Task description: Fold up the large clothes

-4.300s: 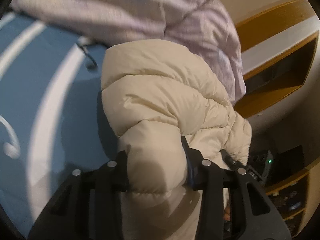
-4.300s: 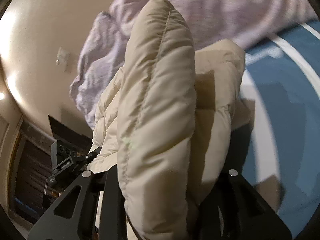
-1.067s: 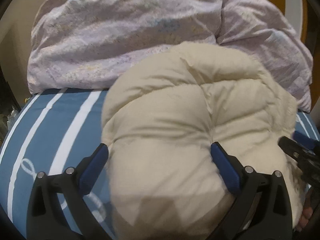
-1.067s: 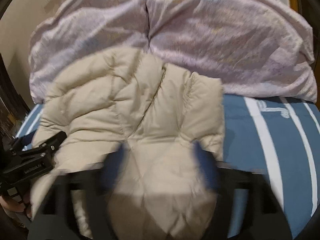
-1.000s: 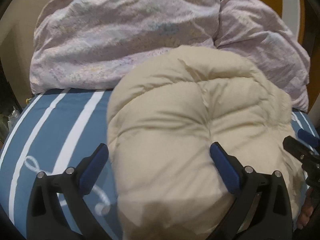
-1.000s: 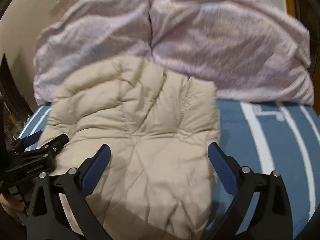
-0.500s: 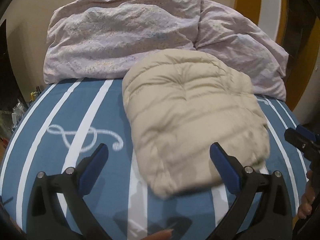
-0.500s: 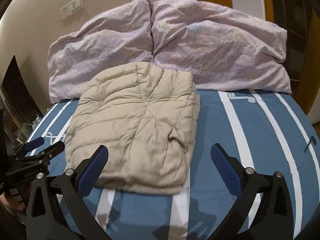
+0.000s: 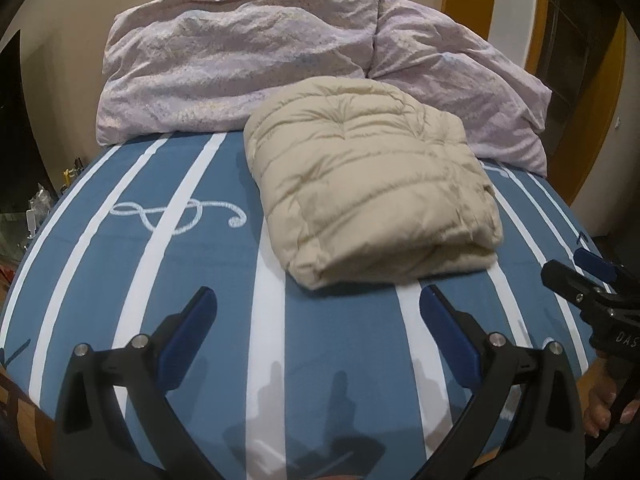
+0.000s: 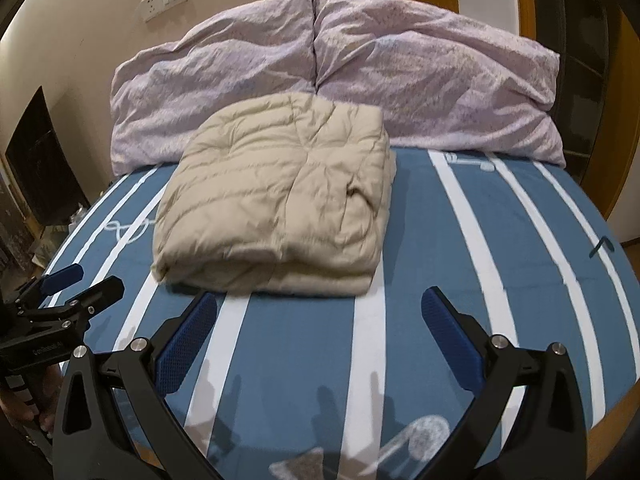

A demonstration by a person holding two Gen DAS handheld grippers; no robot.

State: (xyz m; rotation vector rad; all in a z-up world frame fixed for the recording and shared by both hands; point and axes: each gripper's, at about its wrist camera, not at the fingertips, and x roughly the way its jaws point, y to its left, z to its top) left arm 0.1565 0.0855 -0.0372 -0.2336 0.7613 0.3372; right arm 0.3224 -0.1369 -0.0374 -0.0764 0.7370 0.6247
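Folded into a thick cream bundle, the puffer jacket (image 10: 276, 196) lies on the striped bed (image 10: 500, 272), far edge touching the lilac pillows (image 10: 432, 76). Left tool (image 9: 318, 312) spread wide and empty, near the bed's front edge, well apart from the jacket. Right tool (image 10: 318, 312) likewise spread, holding nothing. Judged soft, light and springy: quilted down filling, smooth shell likely slippery, layers prone to puffing back open. Best taken low at the near folded edge, pinching all layers together, one tool toward each corner. Fold looks essentially complete; loose flap on the right side could slide out if lifted carelessly.
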